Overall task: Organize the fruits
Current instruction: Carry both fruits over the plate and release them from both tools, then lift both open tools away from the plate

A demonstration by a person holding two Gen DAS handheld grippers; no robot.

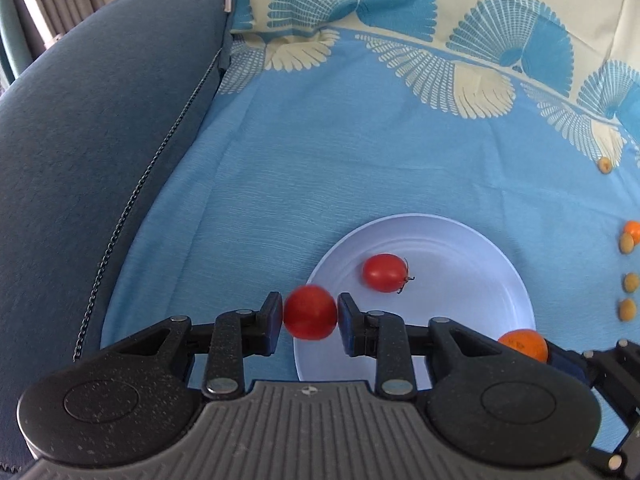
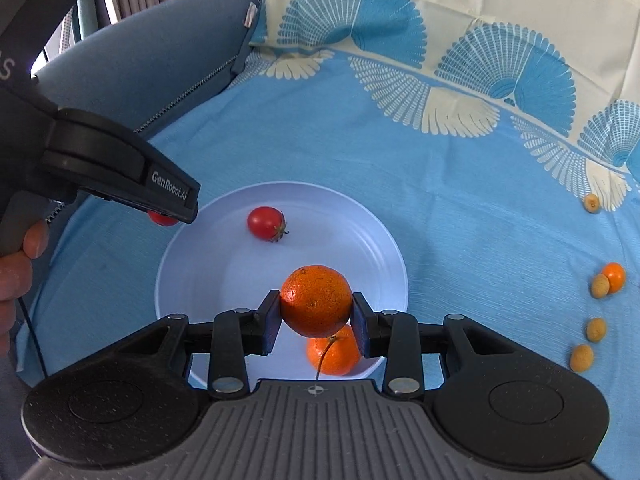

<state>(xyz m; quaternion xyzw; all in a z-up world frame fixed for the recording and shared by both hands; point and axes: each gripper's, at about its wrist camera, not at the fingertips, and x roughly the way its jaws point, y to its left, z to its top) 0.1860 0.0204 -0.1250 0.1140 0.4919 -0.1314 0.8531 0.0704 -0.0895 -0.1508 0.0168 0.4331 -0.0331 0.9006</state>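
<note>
We hold a hand-held gripper in each hand over a white plate [image 2: 384, 264] that lies on a blue patterned cloth [image 1: 320, 160].

The left hand-held gripper [image 1: 310, 314] has a red tomato [image 1: 310, 312] between its pads at the plate's left rim. The tomato looks blurred and a thin gap shows at the right pad — the grip looks released, with the fruit loose between the fingers.

The right hand-held gripper [image 2: 316, 318] is clenched on an orange [image 2: 316, 300], both pads pressed against its sides, above the near part of the plate. Under it a second orange [image 2: 334, 354] with a thin stem lies on the plate. A second tomato [image 2: 265, 222], green stalk to the right, rests on the far left part of the plate.

To the right, well apart from the plate, small yellowish fruits [image 2: 596, 330] lie in a loose row on the cloth — one touches a small orange fruit [image 2: 615, 276]. A dark blue cushion [image 1: 100, 140] with a zip borders the cloth on the left.
</note>
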